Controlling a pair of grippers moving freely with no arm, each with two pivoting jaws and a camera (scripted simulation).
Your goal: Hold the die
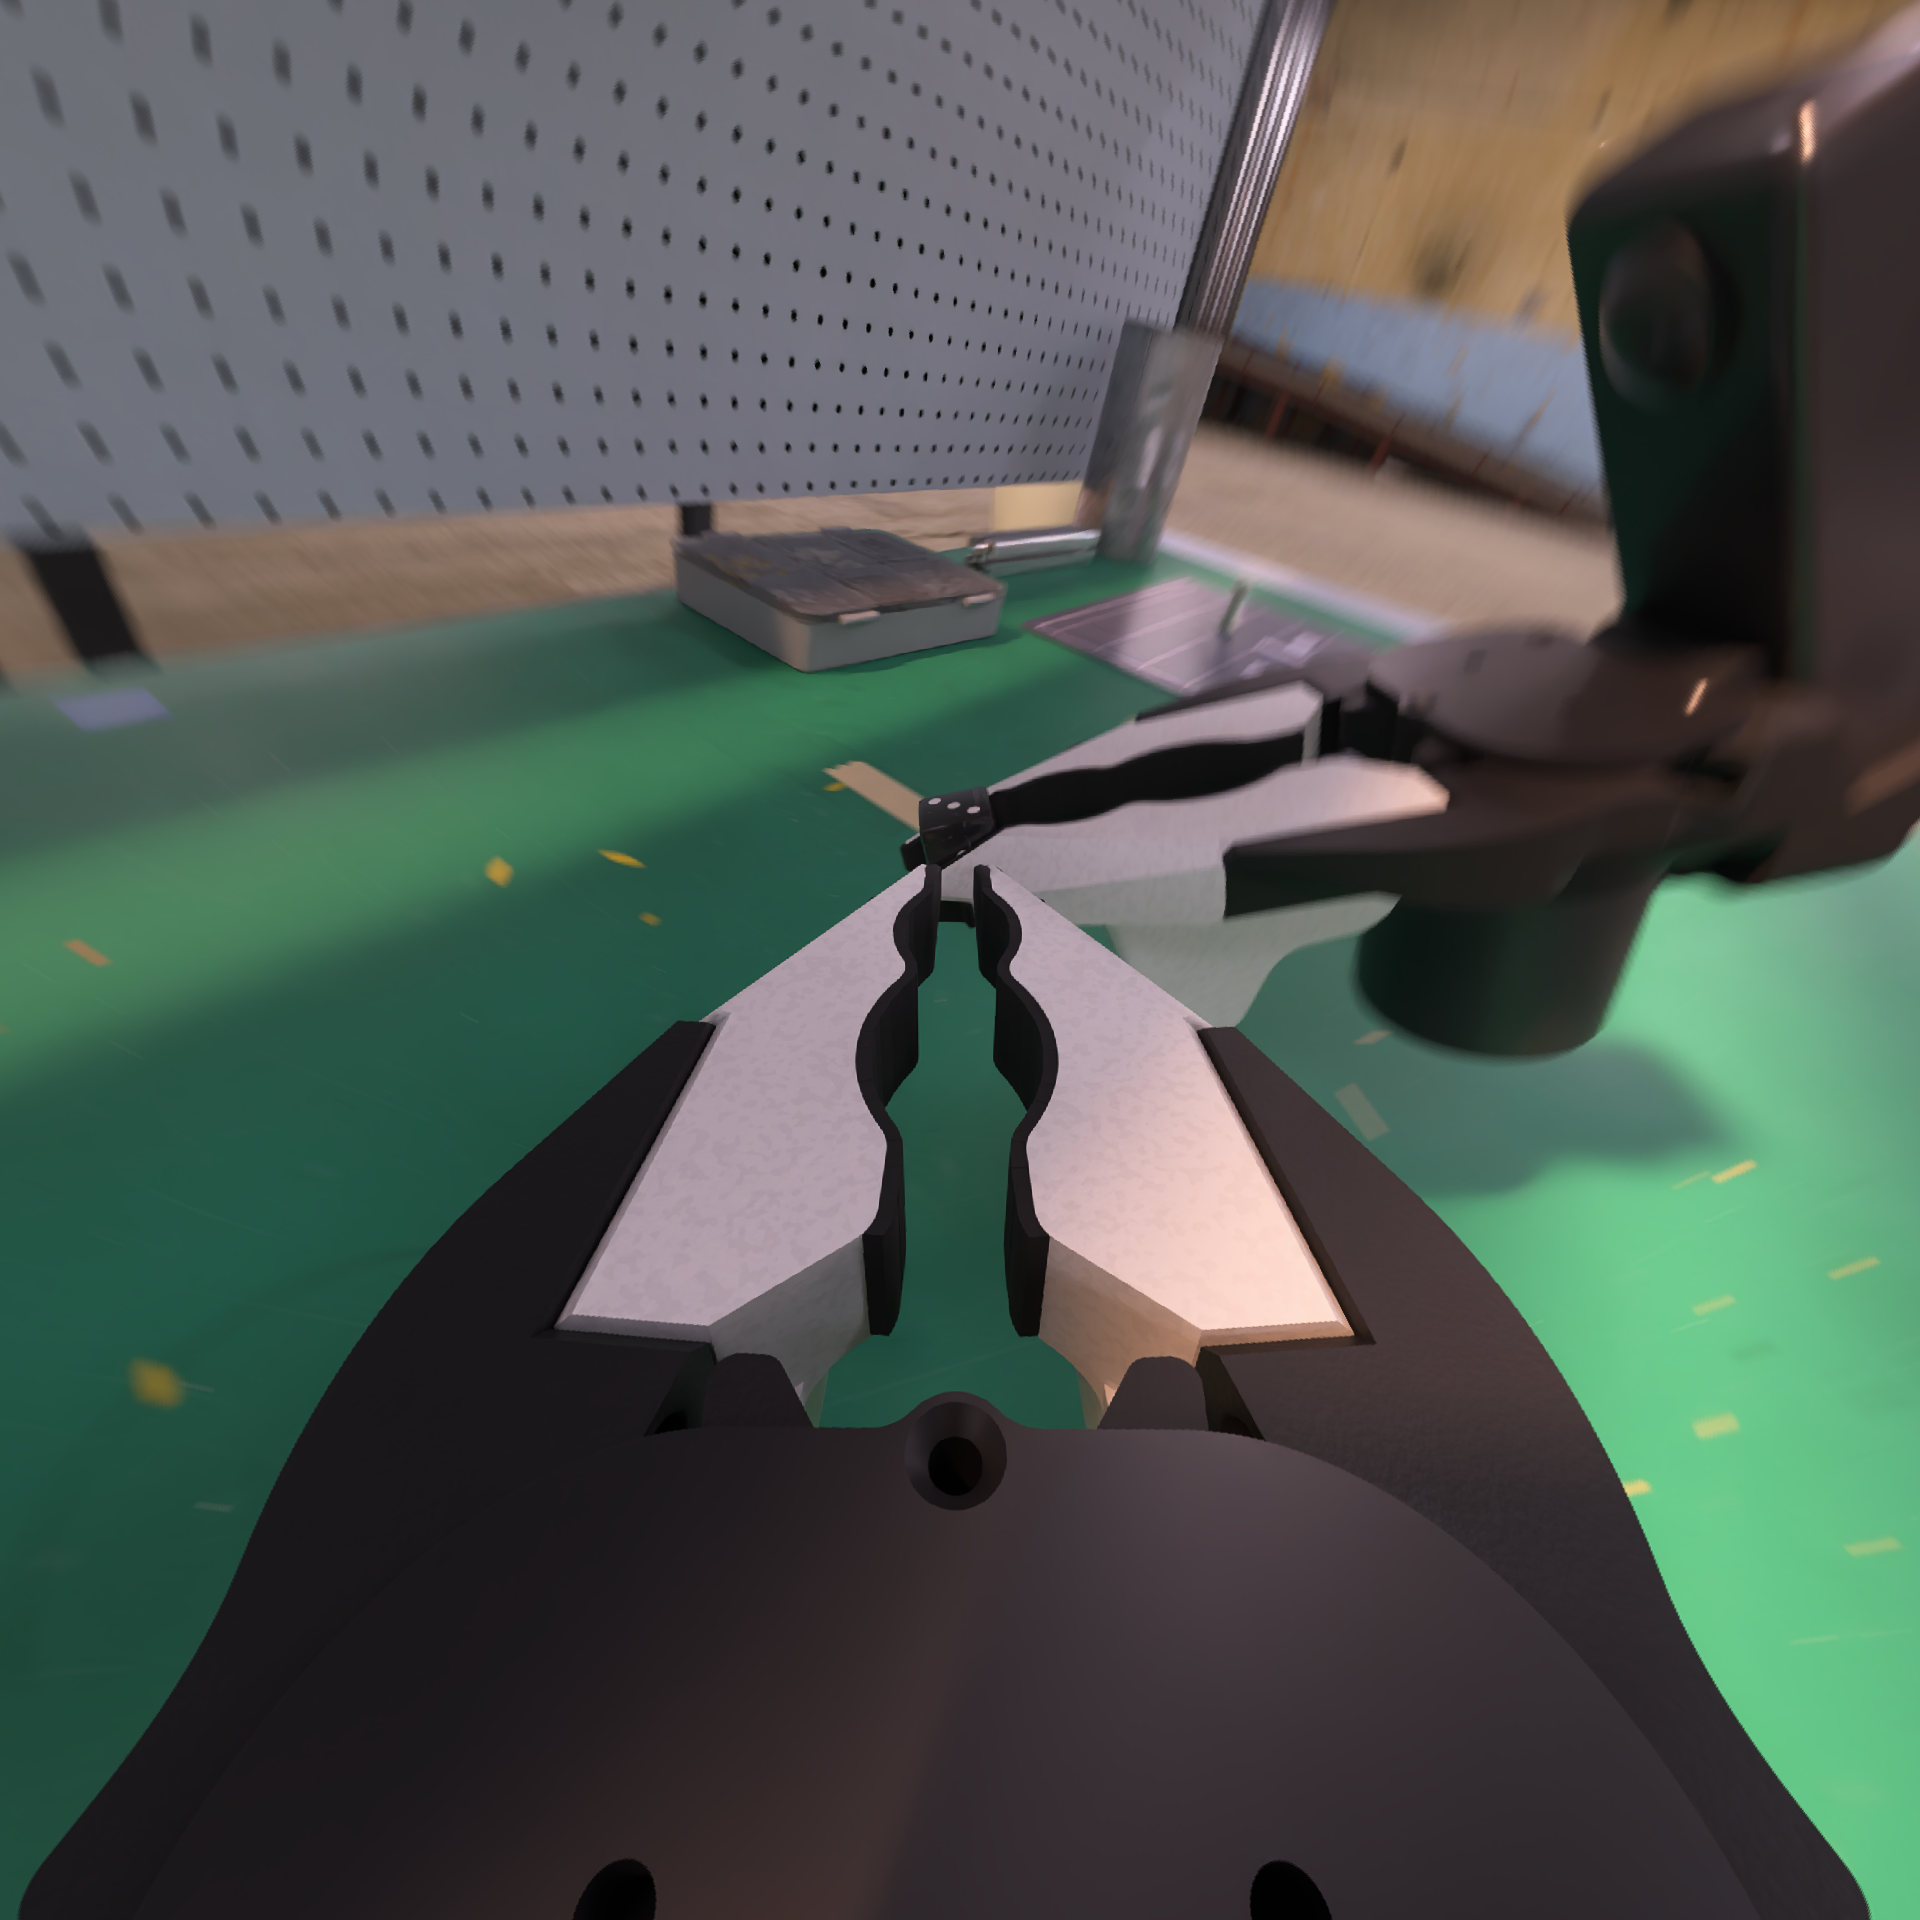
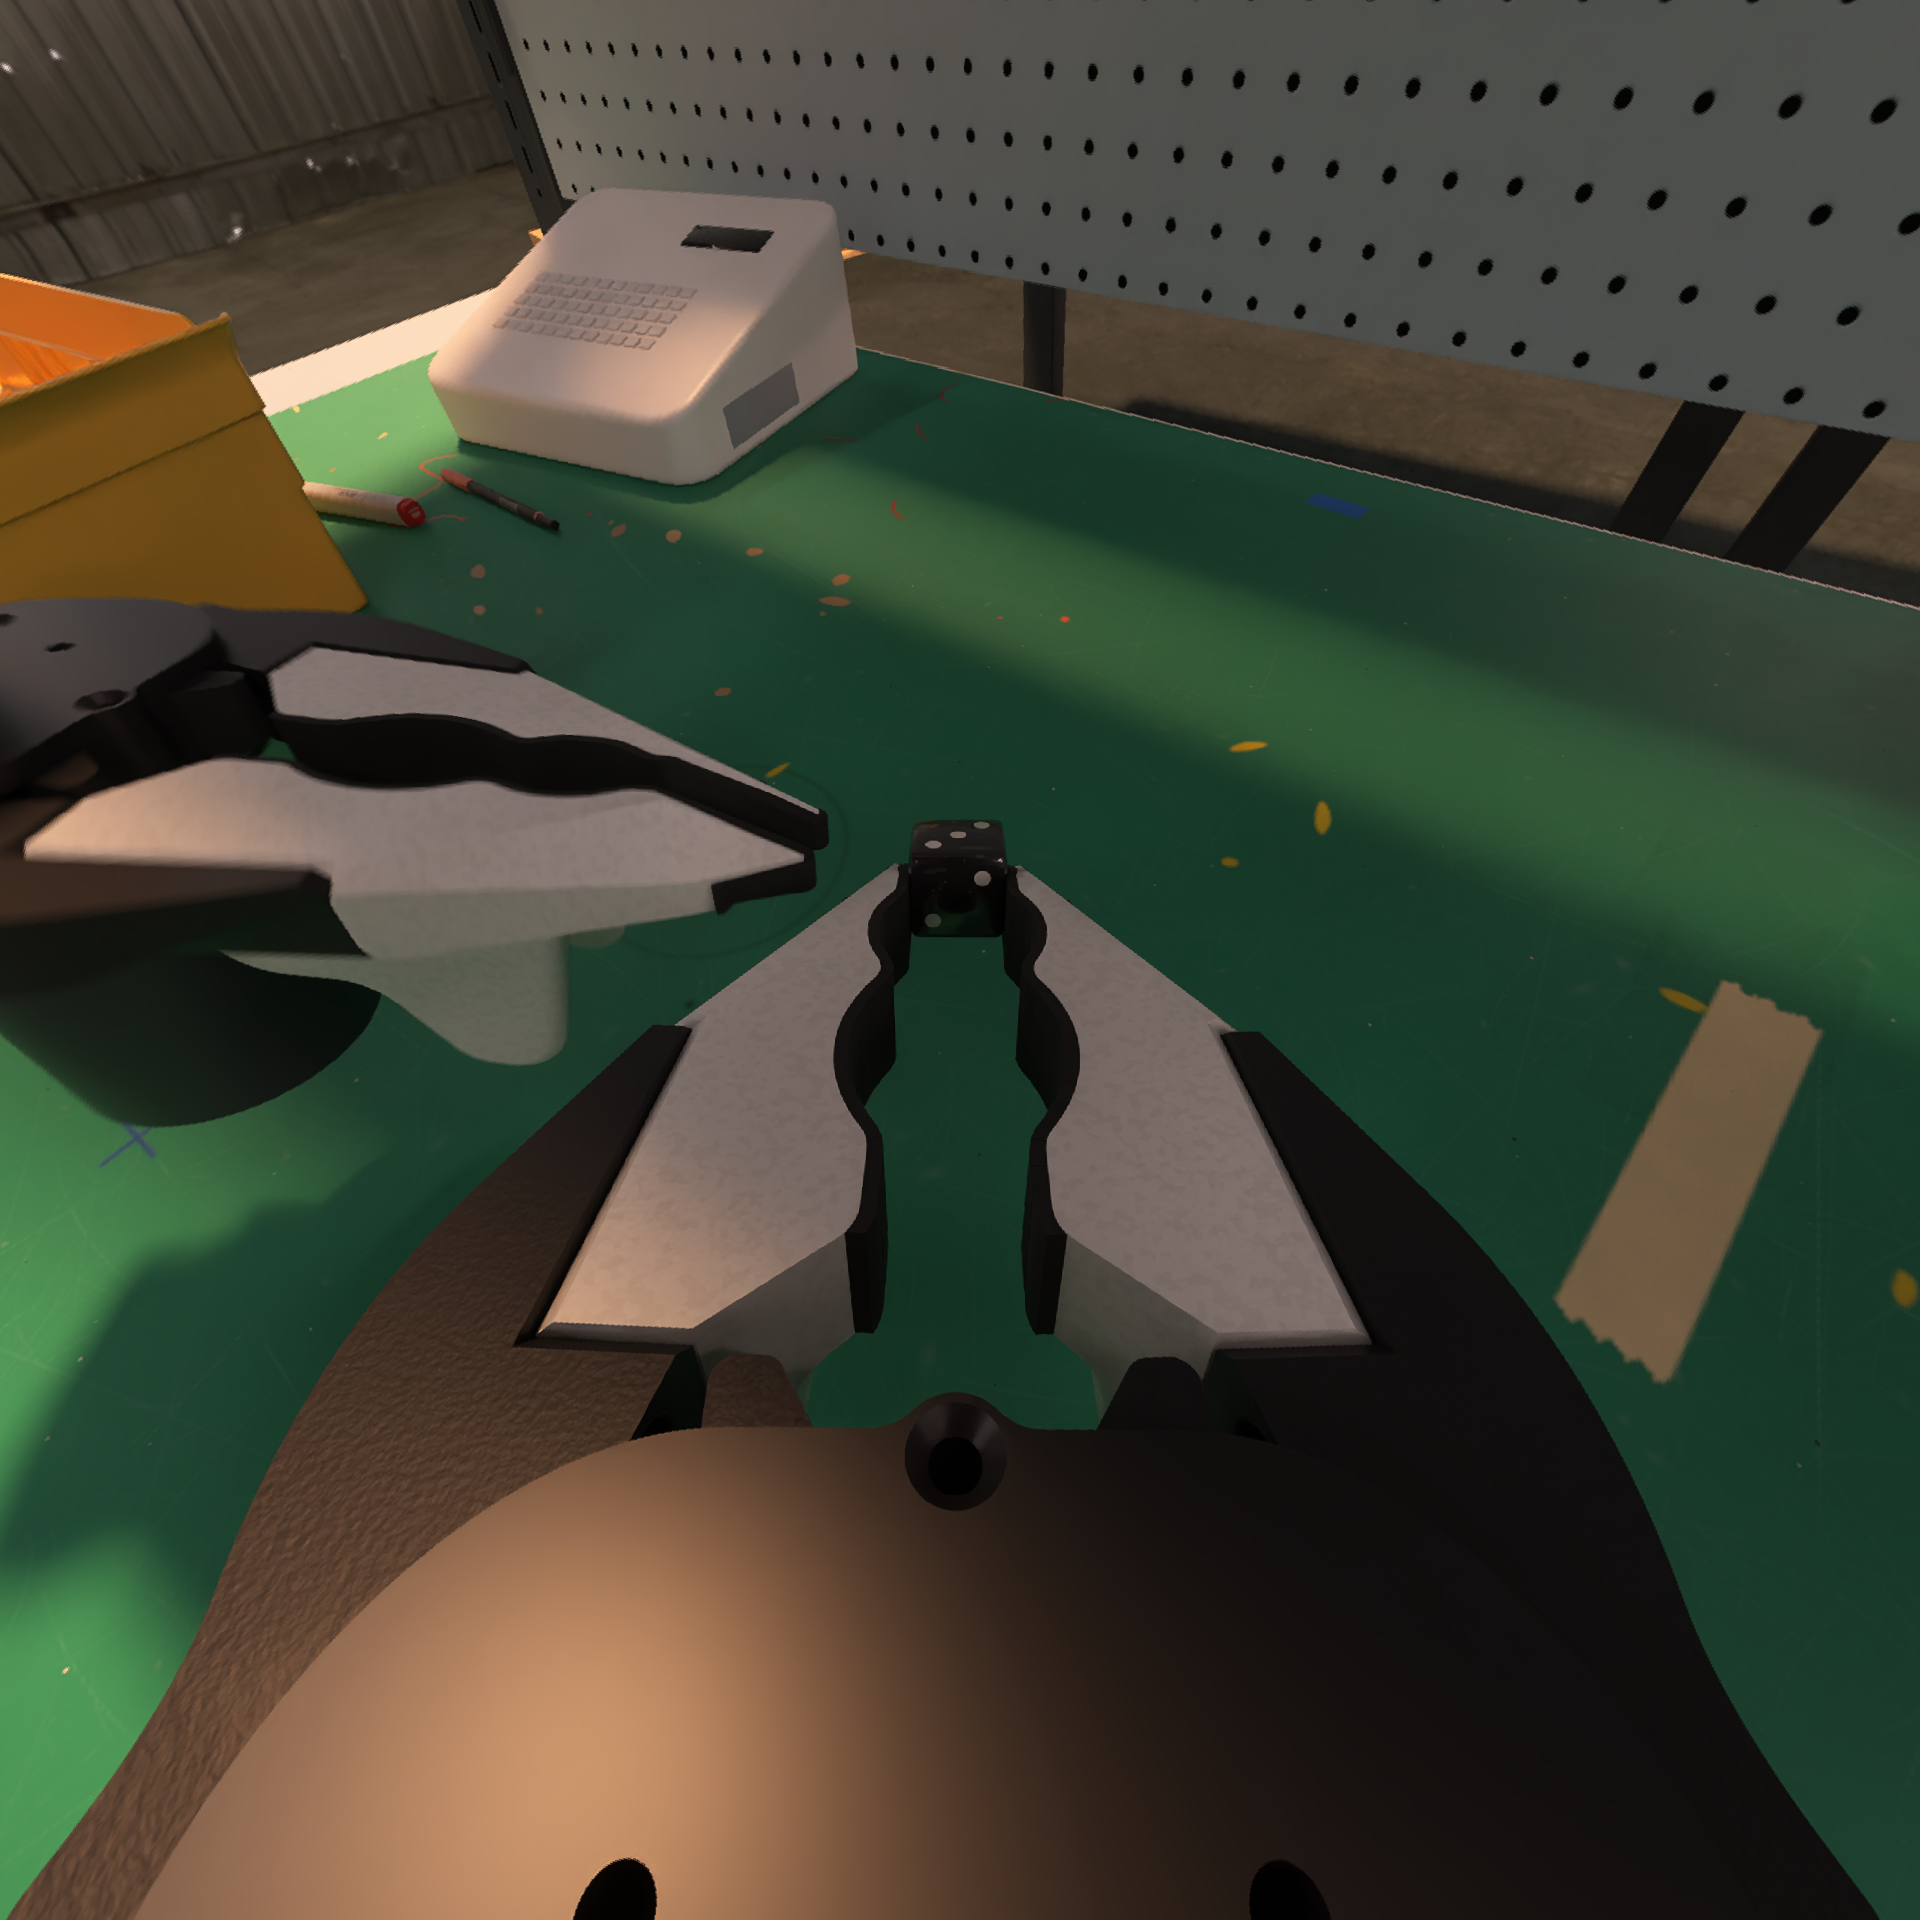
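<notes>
**Black die pinched at the tips of the right gripper**

We find no brand or readable writing: the grey patch on the side of the white keypad machine (image 2: 644, 332), at the upper left of the right wrist view, is blank, and the print on the red-capped marker (image 2: 366, 505) beside the orange box (image 2: 156, 468) is too small to make out.

The black die (image 2: 957, 879) with white pips sits at frame centre, clamped between the jaws of the right gripper (image 2: 957, 883); whether it touches the green desk (image 2: 1351, 831) we cannot tell. In the left wrist view the die (image 1: 954, 828) shows just above centre, partly hidden by the gripping tips. The left gripper (image 1: 957, 883) lies just beside it, jaws nearly closed on nothing, only a narrow gap between them.

The background in the left view is blurred: a grey metal case (image 1: 836, 597) and a flat dark plate (image 1: 1195, 634) stand below the pegboard (image 1: 623, 260). A strip of tan tape (image 2: 1688, 1179) lies at the right.
</notes>
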